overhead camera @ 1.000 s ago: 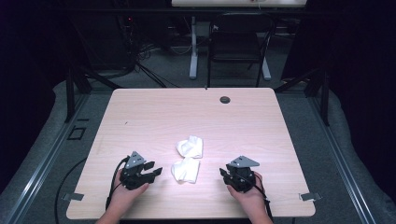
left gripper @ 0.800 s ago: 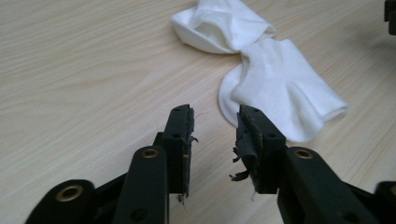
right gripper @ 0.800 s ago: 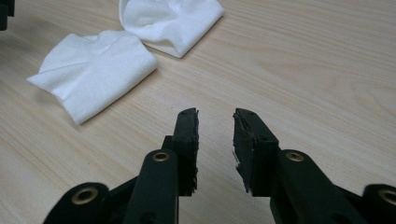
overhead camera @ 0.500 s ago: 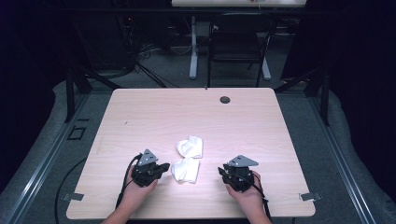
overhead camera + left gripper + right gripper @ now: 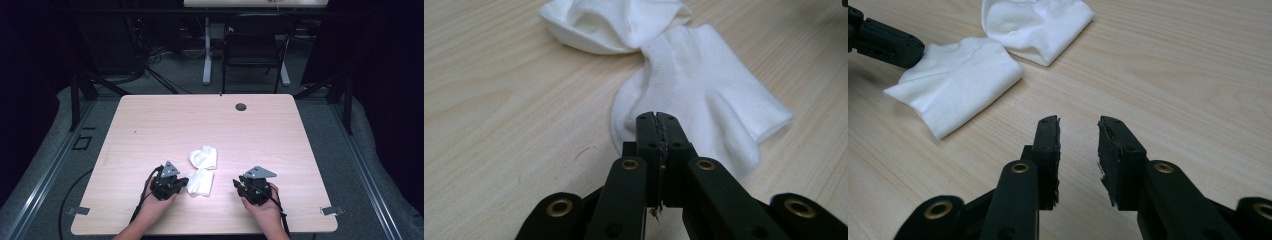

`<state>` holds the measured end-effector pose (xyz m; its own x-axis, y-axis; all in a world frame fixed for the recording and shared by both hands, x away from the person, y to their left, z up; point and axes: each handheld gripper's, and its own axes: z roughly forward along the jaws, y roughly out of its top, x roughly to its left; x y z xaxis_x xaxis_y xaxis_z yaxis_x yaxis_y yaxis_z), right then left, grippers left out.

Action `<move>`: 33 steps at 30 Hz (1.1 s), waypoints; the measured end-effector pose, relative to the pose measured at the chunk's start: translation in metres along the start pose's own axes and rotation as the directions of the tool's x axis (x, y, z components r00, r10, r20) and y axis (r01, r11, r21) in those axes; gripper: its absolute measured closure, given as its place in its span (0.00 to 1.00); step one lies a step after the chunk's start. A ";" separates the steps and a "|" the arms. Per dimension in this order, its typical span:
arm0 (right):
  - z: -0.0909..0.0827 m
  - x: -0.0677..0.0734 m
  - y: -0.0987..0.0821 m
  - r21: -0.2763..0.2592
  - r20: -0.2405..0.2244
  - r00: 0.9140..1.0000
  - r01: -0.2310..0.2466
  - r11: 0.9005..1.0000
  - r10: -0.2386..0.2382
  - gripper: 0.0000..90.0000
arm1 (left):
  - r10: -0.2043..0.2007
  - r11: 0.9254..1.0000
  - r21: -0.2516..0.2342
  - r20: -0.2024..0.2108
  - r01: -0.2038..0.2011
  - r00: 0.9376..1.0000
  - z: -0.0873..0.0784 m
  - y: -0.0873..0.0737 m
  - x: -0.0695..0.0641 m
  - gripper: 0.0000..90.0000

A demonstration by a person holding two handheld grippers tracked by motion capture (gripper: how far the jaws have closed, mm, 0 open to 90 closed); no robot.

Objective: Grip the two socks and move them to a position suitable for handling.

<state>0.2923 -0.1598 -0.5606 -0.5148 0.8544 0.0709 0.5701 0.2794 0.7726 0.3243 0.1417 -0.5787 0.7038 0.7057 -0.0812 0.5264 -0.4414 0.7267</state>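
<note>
Two white socks lie on the wooden table (image 5: 150,130), touching each other. The near sock (image 5: 200,182) lies flat, right in front of the left tongs (image 5: 181,182). The far sock (image 5: 204,157) is bunched up and sits just past the near one, farther from both tongs.

In the left gripper view, the left tongs (image 5: 657,118) are clenched, with their two black jaws pressed flat together. Their tips sit at the near edge of the near sock (image 5: 704,110). It is not possible to tell if any cloth is pinched between them.

The right tongs (image 5: 1078,122) have a gap between their jaws, and the gap has just grown a little. Nothing is between them, just bare table. They rest well apart from the socks, off to the side. In the right gripper view, the near sock (image 5: 955,82) lies ahead and to the left of these tongs.
</note>
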 end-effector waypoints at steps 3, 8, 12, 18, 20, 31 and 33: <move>0.001 0.000 0.000 0.003 0.002 1.000 0.005 1.000 -0.005 0.78 | 0.001 1.000 0.009 0.008 -0.001 1.000 0.001 -0.001 -0.002 1.00; 0.001 0.001 0.000 0.013 -0.006 1.000 0.012 1.000 -0.012 0.80 | -0.003 1.000 0.012 0.023 0.003 1.000 0.001 -0.003 -0.010 1.00; 0.002 0.006 0.000 0.018 -0.017 0.999 0.028 0.999 -0.028 0.85 | 0.002 1.000 0.012 0.029 -0.003 1.000 0.000 -0.004 -0.017 1.00; 0.003 0.018 0.002 0.038 -0.038 0.996 0.082 0.996 -0.080 0.96 | 0.003 1.000 0.015 0.048 -0.004 0.999 -0.001 -0.006 -0.024 1.00; 0.003 0.020 0.002 0.029 -0.041 0.995 0.089 0.996 -0.088 0.98 | 0.006 1.000 0.012 0.050 -0.007 0.999 -0.001 -0.007 -0.026 1.00; 0.006 0.043 0.004 0.023 -0.078 0.983 0.169 0.985 -0.167 1.00 | 0.047 0.999 0.021 0.082 -0.049 0.995 -0.001 -0.007 -0.035 1.00; 0.008 0.044 0.005 0.012 -0.087 0.980 0.178 0.984 -0.177 1.00 | 0.054 0.998 0.018 0.086 -0.056 0.995 0.000 -0.007 -0.037 1.00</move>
<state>0.2772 -0.1172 -0.5590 -0.6609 0.7504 -0.0122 0.4771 0.4326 0.7650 0.2942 0.1187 -0.5809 0.7698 0.6305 -0.1000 0.4948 -0.4904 0.7174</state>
